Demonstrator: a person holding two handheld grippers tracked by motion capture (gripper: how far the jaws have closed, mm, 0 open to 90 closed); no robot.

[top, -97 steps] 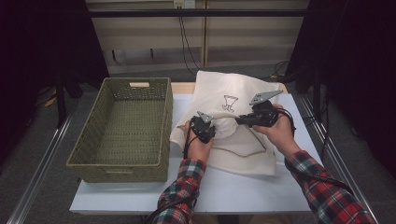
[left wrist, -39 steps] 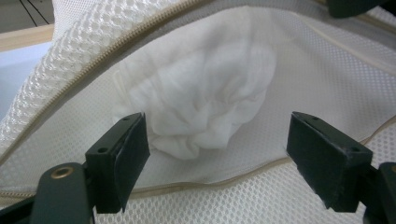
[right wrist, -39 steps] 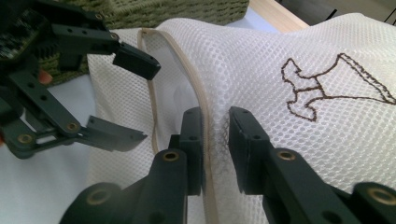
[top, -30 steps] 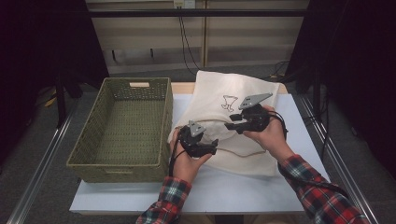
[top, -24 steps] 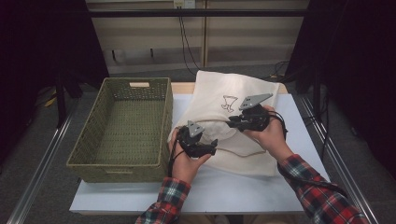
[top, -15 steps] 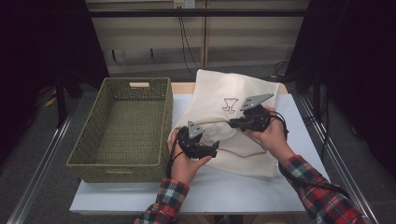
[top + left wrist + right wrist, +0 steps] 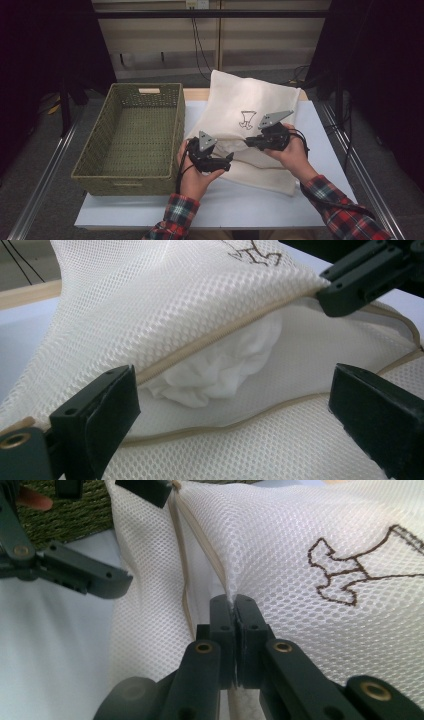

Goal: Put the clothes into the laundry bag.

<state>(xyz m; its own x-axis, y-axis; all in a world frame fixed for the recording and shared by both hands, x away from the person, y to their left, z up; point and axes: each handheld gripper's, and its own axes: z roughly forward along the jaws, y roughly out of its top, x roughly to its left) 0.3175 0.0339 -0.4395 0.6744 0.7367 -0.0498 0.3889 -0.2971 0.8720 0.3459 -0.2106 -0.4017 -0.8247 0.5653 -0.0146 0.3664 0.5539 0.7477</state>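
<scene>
Table [image 7: 320, 130] margin frames mesh bag [image 7: 235, 100]; basket [image 7: 130, 175] alongside.

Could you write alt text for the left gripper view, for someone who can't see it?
A white mesh bag gapes open along its zip, showing crumpled white cloth inside. The left gripper has its two black jaws wide apart before the opening.

The right gripper [image 7: 234, 611] pinches the upper zipper edge of the white mesh laundry bag [image 7: 280, 545], left of its embroidered brown figure [image 7: 357, 570].

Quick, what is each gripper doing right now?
Left gripper: open, jaws just widened, holding nothing.
Right gripper: shut on the mesh bag edge.
</scene>
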